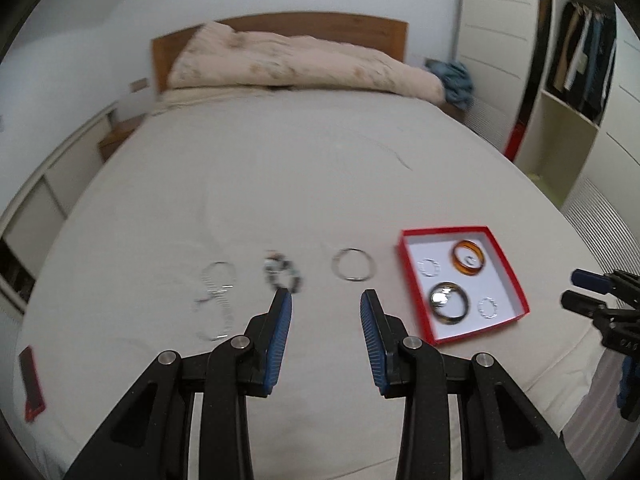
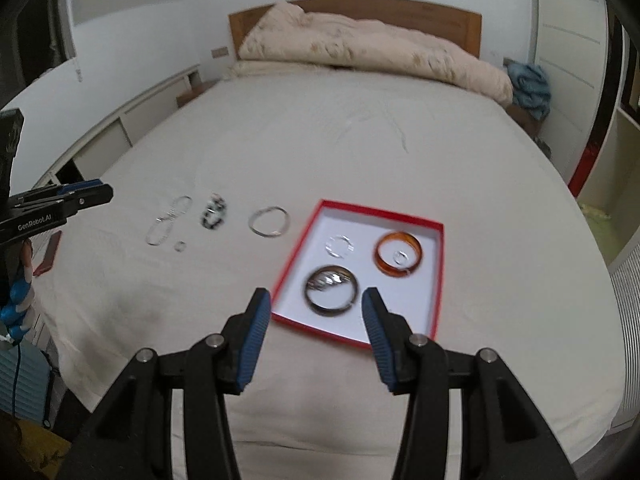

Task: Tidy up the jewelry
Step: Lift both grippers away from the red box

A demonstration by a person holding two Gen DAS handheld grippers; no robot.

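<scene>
Hovering over the beige bed (image 1: 280, 168), left gripper (image 1: 326, 300) jaws wide near the thin silver bangle (image 1: 353, 264); right gripper (image 2: 316, 300) jaws wide above the shallow red-rimmed cardboard box (image 2: 434, 280).

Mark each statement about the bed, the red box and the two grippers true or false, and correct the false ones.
1. The orange bangle lies inside the red box. True.
2. The plain silver bangle lies inside the box. False: it lies on the bed sheet, left of the box.
3. The left gripper holds a bracelet. False: its jaws are open and empty.
4. The right gripper is open. True.
5. The beaded bracelet lies on the sheet, outside the box. True.
6. The box has its lid on. False: it is open on top.
</scene>
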